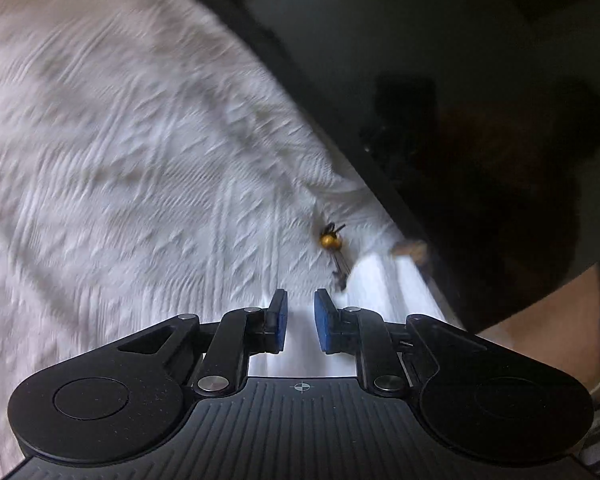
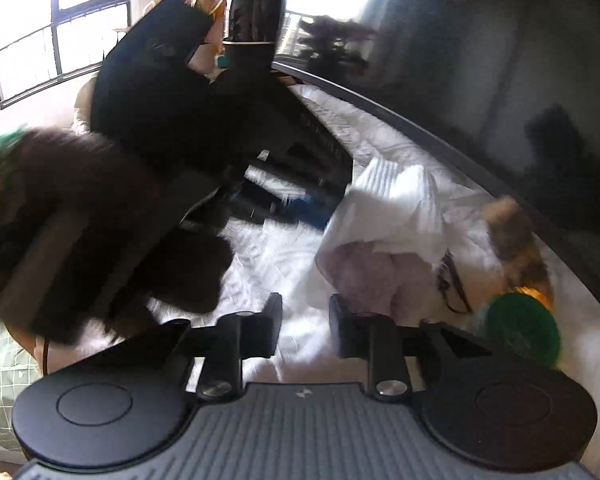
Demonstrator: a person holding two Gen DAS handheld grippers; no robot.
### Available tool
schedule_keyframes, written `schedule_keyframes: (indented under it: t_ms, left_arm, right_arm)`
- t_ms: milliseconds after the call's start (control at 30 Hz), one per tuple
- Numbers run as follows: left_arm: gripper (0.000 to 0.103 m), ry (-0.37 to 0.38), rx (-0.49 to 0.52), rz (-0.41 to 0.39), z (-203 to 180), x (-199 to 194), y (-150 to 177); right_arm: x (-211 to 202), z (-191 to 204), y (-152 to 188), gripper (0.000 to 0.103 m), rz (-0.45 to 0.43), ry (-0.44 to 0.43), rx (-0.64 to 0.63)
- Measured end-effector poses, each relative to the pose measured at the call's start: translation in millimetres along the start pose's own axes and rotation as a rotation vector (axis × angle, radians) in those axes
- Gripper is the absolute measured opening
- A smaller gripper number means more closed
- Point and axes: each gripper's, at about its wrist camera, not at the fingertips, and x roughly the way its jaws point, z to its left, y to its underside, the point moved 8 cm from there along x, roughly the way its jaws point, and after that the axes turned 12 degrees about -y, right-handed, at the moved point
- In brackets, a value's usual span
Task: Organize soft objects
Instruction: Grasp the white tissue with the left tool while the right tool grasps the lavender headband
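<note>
1. The white folded cloth (image 2: 392, 208) lies bunched on the white textured bedspread (image 1: 140, 184), close to the dark glossy panel (image 2: 480, 92) that runs along the bedspread's far edge. In the right wrist view its ribbed white layers rise in a loose heap, with a pale pink soft piece (image 2: 364, 272) tucked under its near side.
2. In the left wrist view a ribbed white part of the cloth (image 1: 380, 280) lies just ahead of the left gripper (image 1: 300, 320), against the same dark edge.
3. A small gold bead on a dark cord (image 1: 331, 241) rests on the white fabric just beyond the left fingertips, slightly to their right.
4. The left gripper's blue pads (image 1: 323, 322) stand apart with only bare white fabric showing between them; the tongs are released and grasp nothing.
5. The right gripper (image 2: 305, 320) hovers over the bedspread, near the pink piece; its jaws stand apart with nothing between them, so it too is released.
6. To the right of the cloth heap, a tan furry soft toy (image 2: 516, 236) lies against the dark panel, and a green round object (image 2: 520, 330) sits just below it, near the right gripper's right side.
7. A dark strap or cord (image 2: 454, 284) lies between the pink piece and the furry toy.
8. In the right wrist view the other gripper's black body (image 2: 172, 120) and a dark-sleeved arm (image 2: 80, 232) fill the left side, blurred.
</note>
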Motion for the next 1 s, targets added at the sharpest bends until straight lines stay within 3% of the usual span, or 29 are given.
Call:
schedule_keyframes:
  t_ms: [100,200,367,467,667,867,933,1000]
  left_arm:
    - [0.017,-0.119,0.209,-0.008,-14.2,11.8,2.6]
    - [0.017,-0.186,0.366,-0.047,-23.6,5.0,10.7]
    - [0.018,-0.165,0.456,-0.033,-18.6,-8.0,33.7]
    - [0.018,-0.137,0.453,-0.028,-6.8,-22.1,40.0]
    - [0.018,0.004,0.462,-0.034,18.0,-63.3,57.2]
    - [0.018,0.092,0.687,-0.111,1.7,-106.6,98.9]
    - [0.023,0.055,0.768,-0.168,-10.6,-106.7,115.7]
    - [0.024,-0.067,0.877,-0.226,-18.5,-92.9,127.2]
  right_arm:
    - [-12.6,-4.8,14.2,0.033,0.019,0.002,0.043]
    - [-24.3,-6.5,28.5,0.035,0.037,0.035,0.055]
    - [-34.7,-16.2,34.5,0.046,0.007,0.138,0.033]
    - [-31.1,-17.4,35.0,0.046,0.024,0.113,0.045]
    - [-37.2,-7.0,49.0,0.050,0.051,0.056,0.031]
    - [-44.5,-11.1,87.0,0.050,0.107,0.080,0.086]
    - [-47.6,-13.8,96.4,0.050,0.112,0.090,0.116]
    - [-49.2,-16.2,104.5,0.050,0.121,0.103,0.142]
